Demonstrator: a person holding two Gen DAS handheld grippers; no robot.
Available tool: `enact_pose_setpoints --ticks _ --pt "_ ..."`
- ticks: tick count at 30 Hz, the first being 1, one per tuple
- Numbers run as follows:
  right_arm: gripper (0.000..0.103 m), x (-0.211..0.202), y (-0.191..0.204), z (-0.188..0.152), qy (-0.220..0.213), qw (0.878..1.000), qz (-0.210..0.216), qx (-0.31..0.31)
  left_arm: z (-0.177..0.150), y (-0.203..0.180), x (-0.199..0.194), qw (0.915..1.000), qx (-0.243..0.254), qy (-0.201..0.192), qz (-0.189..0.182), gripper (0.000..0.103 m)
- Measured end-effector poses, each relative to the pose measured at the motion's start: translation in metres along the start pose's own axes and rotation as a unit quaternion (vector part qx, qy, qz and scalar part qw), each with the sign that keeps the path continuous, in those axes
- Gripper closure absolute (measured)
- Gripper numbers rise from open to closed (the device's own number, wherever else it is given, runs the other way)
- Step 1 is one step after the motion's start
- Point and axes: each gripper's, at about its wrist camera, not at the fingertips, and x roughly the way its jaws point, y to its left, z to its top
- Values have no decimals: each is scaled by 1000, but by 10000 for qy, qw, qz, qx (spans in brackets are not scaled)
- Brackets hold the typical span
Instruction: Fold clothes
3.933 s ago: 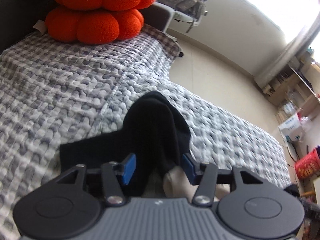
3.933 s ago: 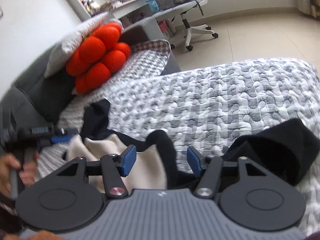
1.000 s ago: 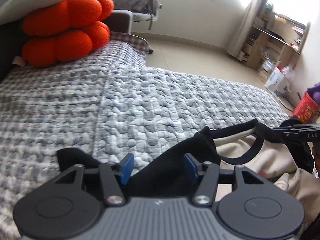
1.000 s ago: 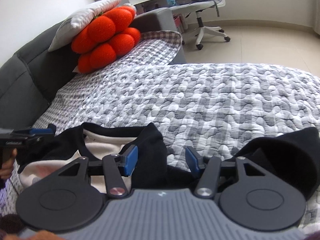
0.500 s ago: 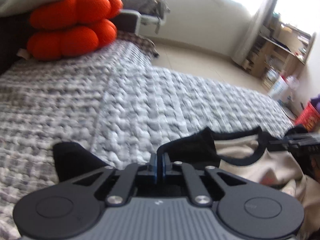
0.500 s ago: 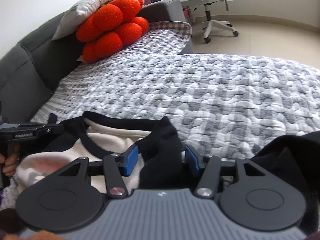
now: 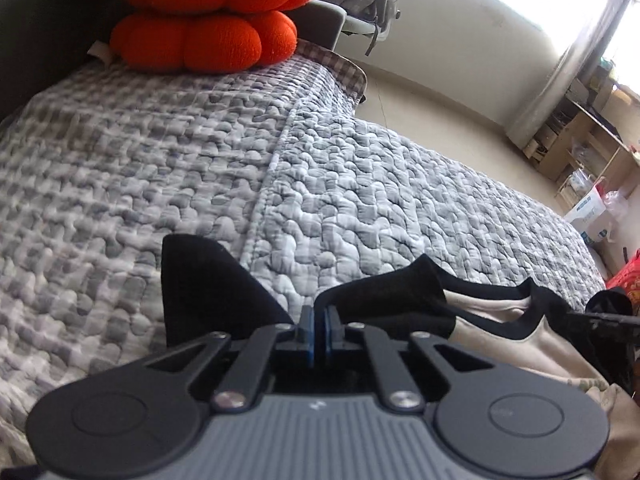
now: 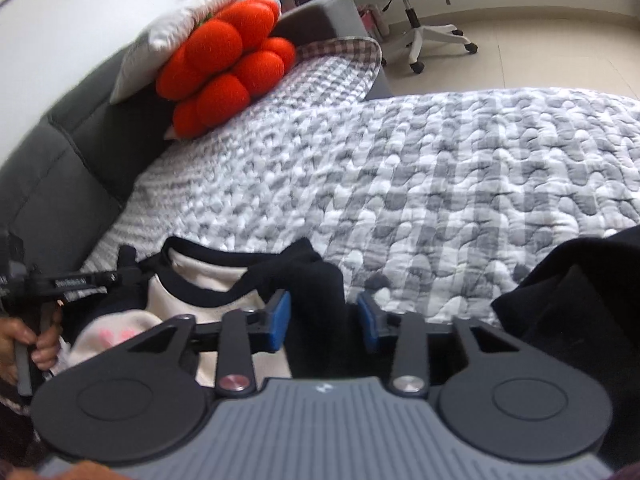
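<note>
A cream shirt with black collar and black sleeves [image 7: 504,336] lies at the near edge of the bed. My left gripper [image 7: 319,330] is shut on the black shoulder fabric of the shirt [image 7: 384,292], its blue pads pressed together. A black sleeve [image 7: 204,288] spreads to its left. In the right wrist view the shirt [image 8: 208,276] shows its collar. My right gripper [image 8: 323,316] is open, with the black shoulder fabric [image 8: 316,300] between its blue pads. The left gripper also shows at the left of that view [image 8: 124,274].
The grey and white quilted bedspread [image 7: 360,184] covers the bed. An orange flower cushion [image 7: 208,16] and a white pillow [image 8: 180,28] lean on the dark headboard. An office chair [image 8: 416,12] and shelves [image 7: 580,148] stand on the floor beyond. More black fabric [image 8: 580,300] lies right.
My left gripper closed on the shirt's black shoulder fabric and has tilted upward. My right gripper stays open and has shifted a little closer over the other shoulder.
</note>
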Motion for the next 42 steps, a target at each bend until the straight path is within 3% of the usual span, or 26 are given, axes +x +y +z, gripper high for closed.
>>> enact_pose_setpoints --ticks 1,4,9,17,26,31,34,42 --pt "88 -2 4 0 -93 9998 -143 -123 1 0 -1 10000 -39 -21 -18 98" --pt "98 -10 18 -1 -370 9965 -571 -493 7 -11 -8 9996 91 -276 -15 99" --pt "99 -24 41 -2 -863 9811 -1290 -1152 19 -37 -25 9956 455 -818 27 99" --pt "99 -36 34 20 -1343 9634 -1866 -1380 62 -79 -27 9862 775 -1447 220 99" --pt "99 -23 14 76 -1782 9438 -2377 -1448 109 -113 16 9784 905 -1781 525 99" --pt "100 8 -7 100 -1719 9404 -2562 -1431 129 -117 59 9793 766 -1733 709 99" --pt "103 30 -21 106 -1669 9317 -2865 -1482 138 -112 87 9776 744 -1699 993 99" --pt "102 72 -78 113 -1082 9696 -2119 -570 136 -79 157 9896 665 -860 939 96"
